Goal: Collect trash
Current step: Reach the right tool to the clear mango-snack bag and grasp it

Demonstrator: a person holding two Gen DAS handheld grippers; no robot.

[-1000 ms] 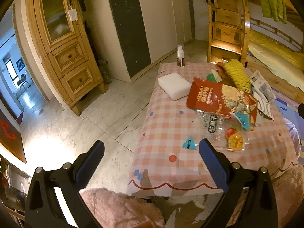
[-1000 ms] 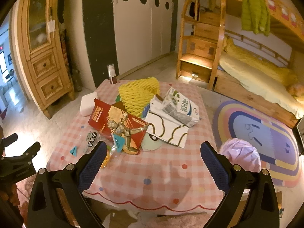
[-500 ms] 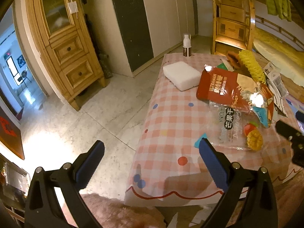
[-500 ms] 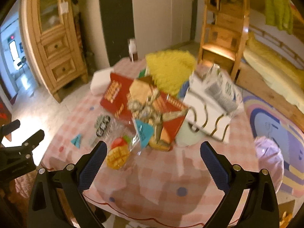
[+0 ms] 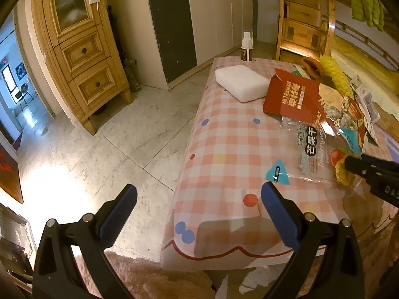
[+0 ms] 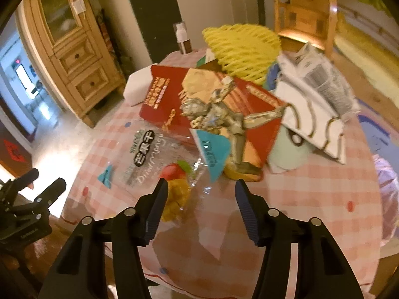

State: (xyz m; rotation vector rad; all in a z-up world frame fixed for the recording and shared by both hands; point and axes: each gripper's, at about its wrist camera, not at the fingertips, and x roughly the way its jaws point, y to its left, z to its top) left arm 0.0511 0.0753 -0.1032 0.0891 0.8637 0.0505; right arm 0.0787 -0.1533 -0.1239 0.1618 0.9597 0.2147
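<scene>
Step in hand: first pickup. The right tongs [image 6: 199,196] are closing over the clear dried-mango bag [image 6: 159,159], at 12 o'clock of them on the table [image 6: 311,194]; pads not yet pressing. The left tongs [image 5: 199,206] stand wide open, empty. Next: pinch the film, lift. The red packet [image 5: 291,97] reads "ULTRAMAN".

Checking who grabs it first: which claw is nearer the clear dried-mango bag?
Right. The right claw is at the dried-mango bag's near edge, jaws closing over it. The left claw hangs open off the table's corner, short of it.
</scene>
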